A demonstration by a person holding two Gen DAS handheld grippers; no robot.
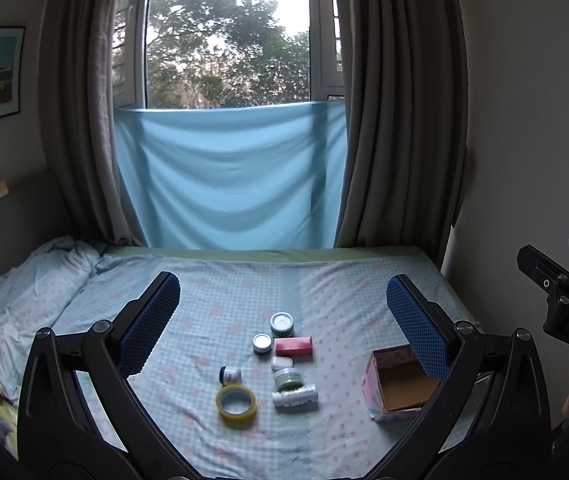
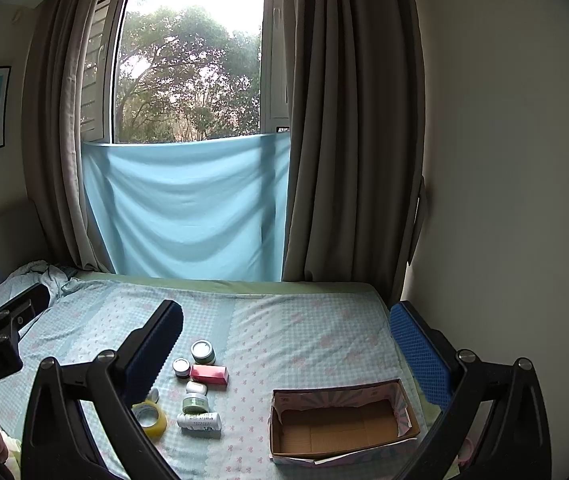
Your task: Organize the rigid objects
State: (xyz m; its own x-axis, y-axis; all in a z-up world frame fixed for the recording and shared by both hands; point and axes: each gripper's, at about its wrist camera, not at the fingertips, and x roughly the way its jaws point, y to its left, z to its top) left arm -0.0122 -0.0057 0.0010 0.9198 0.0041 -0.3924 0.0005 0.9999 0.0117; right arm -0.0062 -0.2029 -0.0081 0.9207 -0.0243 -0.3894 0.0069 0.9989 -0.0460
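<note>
1. nothing is sorted yet, by the look of it: the cardboard box (image 2: 340,424) is empty, lying ahead of the right gripper (image 2: 286,344) between its fingers, toward the right finger.
2. both grippers hover above the bed (image 1: 364,280), jaws spread wide, holding nothing; the left gripper (image 1: 282,312) frames the cluster.
3. all items lie loose on the sheet, ahead of the left gripper and left of the box: tape roll (image 1: 236,400) nearest, white bottle (image 1: 294,395) on its side, pink box (image 1: 293,346), several small jars (image 1: 282,323).
4. left to do, i judge: every piece must go into the box.
</note>
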